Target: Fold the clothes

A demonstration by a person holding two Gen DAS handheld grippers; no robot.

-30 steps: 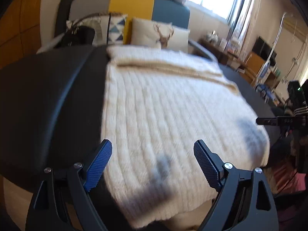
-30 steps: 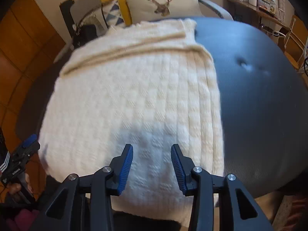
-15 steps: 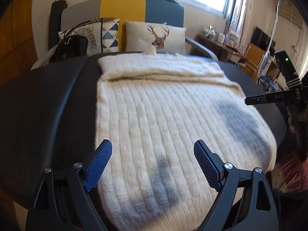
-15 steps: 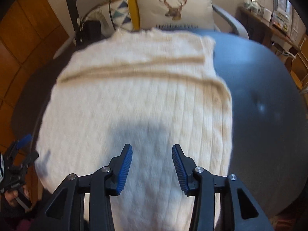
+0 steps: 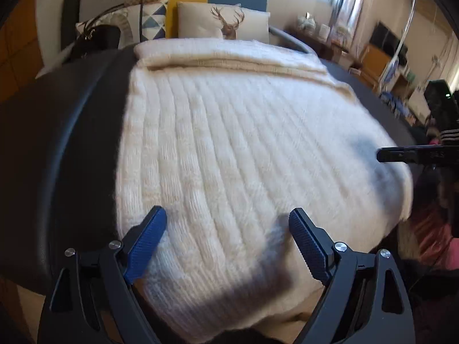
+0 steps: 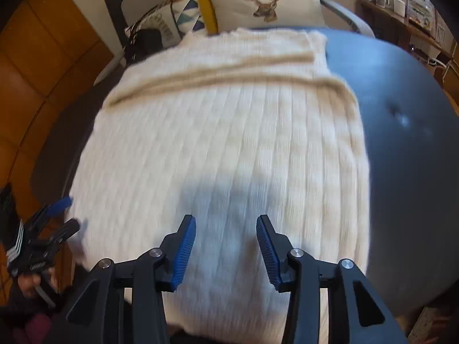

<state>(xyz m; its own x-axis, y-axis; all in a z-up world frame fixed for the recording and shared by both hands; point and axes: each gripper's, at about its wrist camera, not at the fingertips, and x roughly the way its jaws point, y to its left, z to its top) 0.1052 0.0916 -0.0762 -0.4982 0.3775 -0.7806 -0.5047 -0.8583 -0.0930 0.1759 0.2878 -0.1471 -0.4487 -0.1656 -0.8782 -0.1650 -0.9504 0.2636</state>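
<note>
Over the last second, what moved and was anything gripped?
Both grippers came down closer to the cream knit sweater. The left gripper and the right gripper grip nothing, jaws apart. The sweater lies spread on the dark table as before.

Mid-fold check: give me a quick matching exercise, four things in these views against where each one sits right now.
Things:
1. cream ribbed knit sweater
2. deer-print cushion
3. black handbag
4. left gripper

Places:
A. on the sofa, beyond the sweater's far folded end
B. spread flat on the dark round table
C. beside the triangle-pattern cushion, past the table's far left
D. jaws open over the sweater's near hem, near its left edge

Pairs: 1-B, 2-A, 3-C, 4-D
</note>
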